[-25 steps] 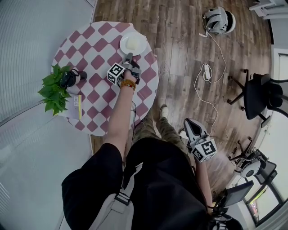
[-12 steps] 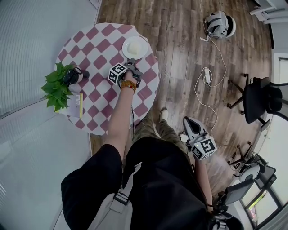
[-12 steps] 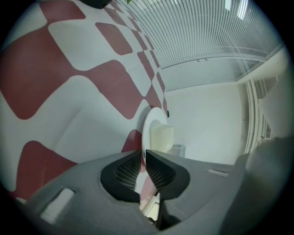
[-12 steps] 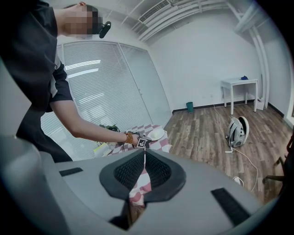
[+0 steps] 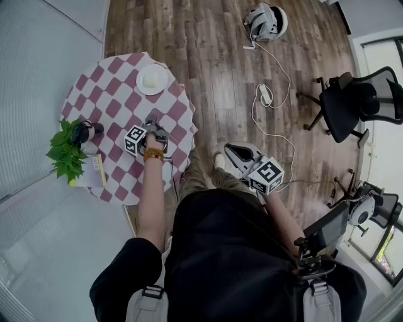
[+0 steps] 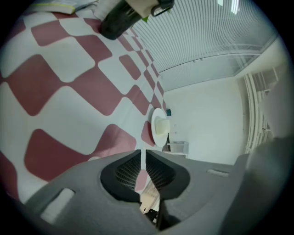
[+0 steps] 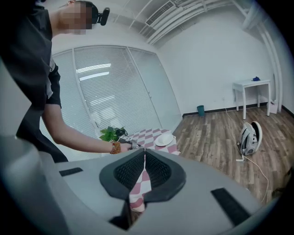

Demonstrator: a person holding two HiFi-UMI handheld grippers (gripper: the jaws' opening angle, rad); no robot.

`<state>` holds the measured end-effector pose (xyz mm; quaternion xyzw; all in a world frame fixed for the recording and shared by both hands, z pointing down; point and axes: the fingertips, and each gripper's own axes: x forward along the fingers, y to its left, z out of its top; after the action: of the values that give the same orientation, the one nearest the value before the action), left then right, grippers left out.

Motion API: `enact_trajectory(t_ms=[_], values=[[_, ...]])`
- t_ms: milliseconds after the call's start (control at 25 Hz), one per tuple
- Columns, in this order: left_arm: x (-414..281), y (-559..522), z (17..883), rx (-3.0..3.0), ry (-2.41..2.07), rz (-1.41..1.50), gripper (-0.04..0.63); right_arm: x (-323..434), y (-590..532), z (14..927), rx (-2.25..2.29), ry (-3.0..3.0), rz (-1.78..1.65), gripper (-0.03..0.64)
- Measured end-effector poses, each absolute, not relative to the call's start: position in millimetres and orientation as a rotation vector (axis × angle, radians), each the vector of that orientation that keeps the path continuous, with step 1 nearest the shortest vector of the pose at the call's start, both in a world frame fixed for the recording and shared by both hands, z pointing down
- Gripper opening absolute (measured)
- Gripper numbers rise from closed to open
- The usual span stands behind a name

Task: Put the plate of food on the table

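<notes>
The round worktop (image 5: 113, 107) wears a red-and-white checked cloth and stands to the person's front left, beside a wall of blinds. The plate (image 5: 152, 80) sits on it close to the far right rim, with a pale block of food (image 5: 152, 78) in the middle. A broad stretch of bare cloth lies between the plate and the left tongs (image 5: 152, 119). A potted plant (image 5: 65, 156) and a yellow-edged booklet (image 5: 92, 172) crowd the left rim, well apart from the plate. To the right of the worktop the wood floor (image 5: 214, 63) is open, crossed by a white cable (image 5: 277, 129). A white gadget (image 5: 266, 17) lies farther off, and an office chair (image 5: 349, 104) stands near the right wall.

The left arm reaches forward over the near half of the worktop, a beaded bracelet (image 5: 153, 153) on the wrist. The left tongs hover low above the cloth and point toward the plate. Their jaws are drawn together to a thin slit, with nothing between them. The right tongs (image 5: 232, 149) are held low beside the person's hip, over the floor and off the worktop. Their jaws are likewise together and empty.
</notes>
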<state>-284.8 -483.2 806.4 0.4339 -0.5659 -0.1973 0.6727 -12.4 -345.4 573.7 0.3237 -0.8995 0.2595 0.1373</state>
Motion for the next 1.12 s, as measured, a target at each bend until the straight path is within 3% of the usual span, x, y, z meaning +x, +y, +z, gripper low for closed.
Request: enact_trajectory(t_ms=[600, 1120], values=[[-244, -312, 721, 1.202, -1.358, -0.281, 0.015, -39, -342, 546, 0.641, -2.769, 0.547, 0.013], [-232, -270, 637, 1.468, -1.493, -0.279, 0.049, -66, -314, 520, 0.438, -2.876, 0.399, 0.014]])
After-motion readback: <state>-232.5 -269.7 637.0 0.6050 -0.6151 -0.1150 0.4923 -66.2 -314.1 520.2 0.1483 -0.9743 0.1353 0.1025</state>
